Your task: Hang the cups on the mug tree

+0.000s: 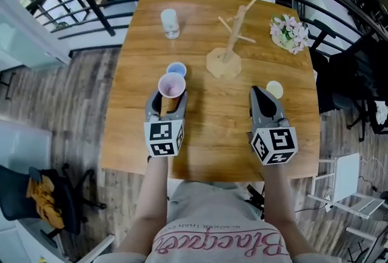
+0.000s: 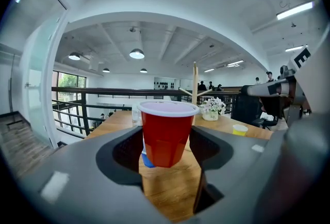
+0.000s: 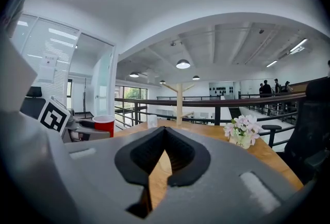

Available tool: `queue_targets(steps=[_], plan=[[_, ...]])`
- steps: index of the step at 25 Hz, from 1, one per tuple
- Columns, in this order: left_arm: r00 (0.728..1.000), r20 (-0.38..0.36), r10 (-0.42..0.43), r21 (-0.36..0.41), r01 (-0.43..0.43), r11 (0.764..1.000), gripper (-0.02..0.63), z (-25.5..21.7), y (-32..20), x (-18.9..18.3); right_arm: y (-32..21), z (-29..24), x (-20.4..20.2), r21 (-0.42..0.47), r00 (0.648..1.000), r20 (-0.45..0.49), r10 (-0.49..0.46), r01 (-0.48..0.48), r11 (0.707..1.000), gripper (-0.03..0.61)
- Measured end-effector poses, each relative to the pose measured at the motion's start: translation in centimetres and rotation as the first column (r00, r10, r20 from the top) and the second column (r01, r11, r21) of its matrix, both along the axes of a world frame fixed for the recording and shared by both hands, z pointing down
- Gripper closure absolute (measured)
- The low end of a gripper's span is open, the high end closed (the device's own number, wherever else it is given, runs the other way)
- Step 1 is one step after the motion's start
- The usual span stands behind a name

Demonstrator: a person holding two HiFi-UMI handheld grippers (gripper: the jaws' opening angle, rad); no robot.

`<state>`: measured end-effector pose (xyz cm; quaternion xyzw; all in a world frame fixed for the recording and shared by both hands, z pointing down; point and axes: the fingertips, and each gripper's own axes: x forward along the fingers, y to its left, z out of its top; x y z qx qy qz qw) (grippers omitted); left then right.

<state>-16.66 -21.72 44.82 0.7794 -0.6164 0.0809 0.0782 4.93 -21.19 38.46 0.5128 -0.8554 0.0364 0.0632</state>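
Seen from above, the left tool point(image 1: 170, 98) holds the red cup point(image 1: 172, 85) over the middle of the table point(image 1: 206, 134), toward its left edge, and only the cup's pale inside shows. The left gripper view shows what the head view cannot: the red wall clamped between the pads, the base clear of the wood, and a blue cup point(image 1: 176, 69) just behind. The right tool point(image 1: 260, 93) has its jaws pressed together, as its own view shows. Only from above does a yellow cup point(image 1: 274, 89) show just beside its tip. The mug tree point(image 1: 230, 43) stands toward the far edge, with a clear cup point(image 1: 170, 22) to its left and flowers point(image 1: 290, 33) near the far right corner.

Red cup point(image 2: 166, 135) w/ white rim; blue cup point(image 1: 176, 69); yellow cup point(image 1: 274, 89); pale-wood mug tree point(image 1: 230, 43).
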Motion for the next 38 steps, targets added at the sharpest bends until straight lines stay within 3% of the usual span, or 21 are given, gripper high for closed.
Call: queue_targets(steps=[13, 21, 27, 38], plan=[[0.996, 0.050, -0.068, 0.182, 0.058, 0.982, 0.324, -9.0, -1.2, 1.9, -1.3, -6.1, 3.3, 0.143, 0.998, 0.044, -0.040, 0.033, 0.989, 0.577], [0.980, 0.156, -0.127, 0.204, 0.094, 0.975, 0.325, -11.6, -2.1, 2.9, -1.4, -7.6, 5.0, 0.170, 0.995, 0.071, -0.069, 0.056, 0.984, 0.577], [0.951, 0.256, -0.173, 0.177, 0.130, 0.976, 0.330, -12.9, -3.6, 3.9, -1.6, -7.7, 6.1, 0.165, 0.990, 0.106, -0.091, 0.072, 0.984, 0.577], [0.870, 0.454, -0.191, 0.159, 0.132, 0.978, 0.334, -14.6, -7.4, 6.7, -2.0, -8.0, 7.6, 0.170, 0.981, 0.154, -0.118, 0.091, 0.981, 0.577]])
